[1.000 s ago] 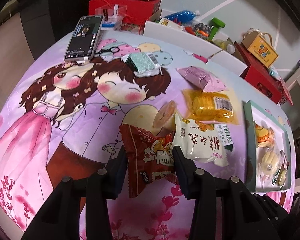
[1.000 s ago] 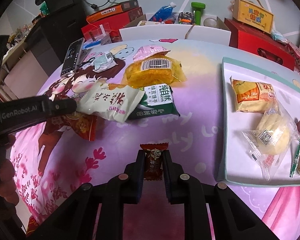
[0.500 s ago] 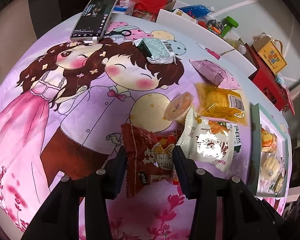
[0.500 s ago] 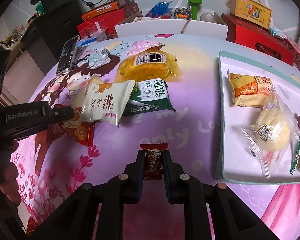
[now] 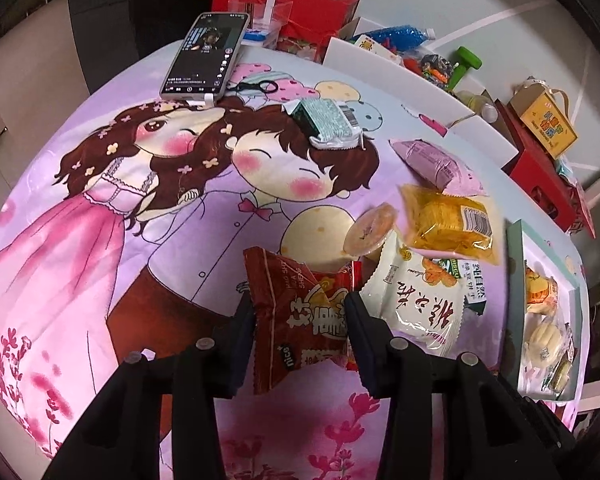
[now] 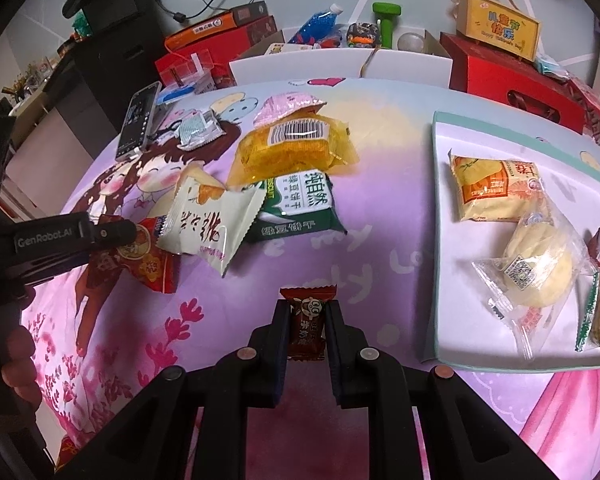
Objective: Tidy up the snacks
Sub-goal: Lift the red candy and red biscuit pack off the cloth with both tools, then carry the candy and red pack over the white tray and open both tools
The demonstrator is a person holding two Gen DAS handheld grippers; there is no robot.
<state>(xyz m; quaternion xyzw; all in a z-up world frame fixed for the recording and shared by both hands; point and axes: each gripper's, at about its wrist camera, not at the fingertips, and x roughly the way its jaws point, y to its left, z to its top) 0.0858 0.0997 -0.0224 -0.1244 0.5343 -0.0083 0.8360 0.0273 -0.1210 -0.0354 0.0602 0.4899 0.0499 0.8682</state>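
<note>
Your left gripper (image 5: 300, 312): fingers clamped on the red peanut snack packet (image 5: 300, 320), white packet (image 5: 416, 304) just right of them | your right gripper (image 6: 308, 312): fingers pinching a small brown candy (image 6: 307, 320), tray (image 6: 440, 240) ahead-right.

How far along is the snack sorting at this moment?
Partly done. The tray already holds several packets, including an orange one. In hand: the right gripper grips a small brown candy, and the left gripper grips the red packet. Left on the cloth: white, green, yellow, pink and silver packets.
</note>
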